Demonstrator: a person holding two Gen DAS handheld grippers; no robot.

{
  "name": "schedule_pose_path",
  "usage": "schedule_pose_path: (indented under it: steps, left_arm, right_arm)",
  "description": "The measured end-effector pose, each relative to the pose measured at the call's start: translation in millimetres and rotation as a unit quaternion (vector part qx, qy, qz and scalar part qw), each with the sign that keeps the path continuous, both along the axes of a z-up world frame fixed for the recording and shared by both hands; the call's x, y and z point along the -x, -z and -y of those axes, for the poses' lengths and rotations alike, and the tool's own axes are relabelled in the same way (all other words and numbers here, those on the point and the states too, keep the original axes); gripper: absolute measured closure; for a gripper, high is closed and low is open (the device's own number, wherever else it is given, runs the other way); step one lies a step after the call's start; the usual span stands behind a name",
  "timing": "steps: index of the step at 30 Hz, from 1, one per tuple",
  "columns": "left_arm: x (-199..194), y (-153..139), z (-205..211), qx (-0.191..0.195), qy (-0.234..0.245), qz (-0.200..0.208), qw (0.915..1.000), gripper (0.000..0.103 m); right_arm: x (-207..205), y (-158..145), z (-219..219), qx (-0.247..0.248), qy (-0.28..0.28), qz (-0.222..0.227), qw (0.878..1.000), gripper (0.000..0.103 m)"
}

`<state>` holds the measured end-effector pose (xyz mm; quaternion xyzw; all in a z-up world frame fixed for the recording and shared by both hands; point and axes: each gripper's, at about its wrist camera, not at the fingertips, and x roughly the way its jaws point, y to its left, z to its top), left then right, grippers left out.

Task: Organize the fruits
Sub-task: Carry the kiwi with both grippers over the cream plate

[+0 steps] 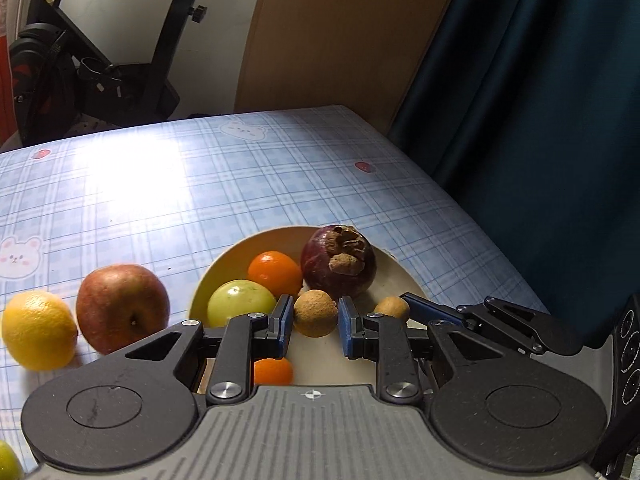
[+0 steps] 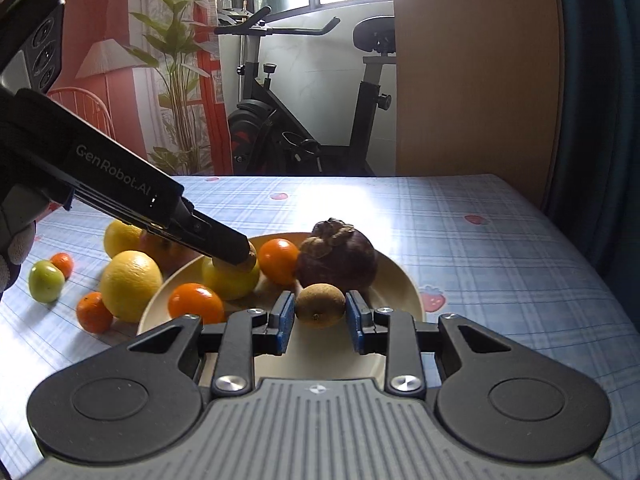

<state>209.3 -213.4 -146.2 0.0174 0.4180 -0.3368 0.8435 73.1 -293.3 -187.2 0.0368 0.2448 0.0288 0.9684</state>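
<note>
A cream plate [image 1: 400,276] [image 2: 400,280] holds a dark mangosteen [image 1: 338,262] [image 2: 338,260], mandarins [image 1: 275,273] [image 2: 279,260], a green fruit [image 1: 240,302] [image 2: 230,282] and two small brown fruits. My left gripper [image 1: 314,316] has its jaws around one brown fruit [image 1: 315,313] over the plate, with small gaps at both pads. My right gripper [image 2: 320,314] has its jaws around the other brown fruit [image 2: 320,305], pads close to its sides. The left gripper also shows in the right wrist view [image 2: 230,248].
On the blue checked tablecloth [image 1: 280,184] left of the plate lie a red apple [image 1: 122,306], lemons [image 1: 38,330] [image 2: 130,284], mandarins [image 2: 94,312] and a green fruit [image 2: 46,280]. The table's right edge borders a dark curtain [image 1: 520,120]. An exercise bike [image 2: 304,120] stands behind.
</note>
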Motion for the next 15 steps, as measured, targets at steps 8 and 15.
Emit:
schedule_pose_path:
  steps: [8, 15]
  left_arm:
    - [-7, 17, 20, -0.036, 0.008, -0.006, 0.9993, 0.077]
    - [-7, 23, 29, -0.055, 0.016, 0.005, 0.9984, 0.078]
  right_arm:
    - [-11, 12, 7, 0.021, 0.006, 0.005, 1.0, 0.073]
    - [-15, 17, 11, 0.03, 0.012, 0.003, 0.999, 0.073]
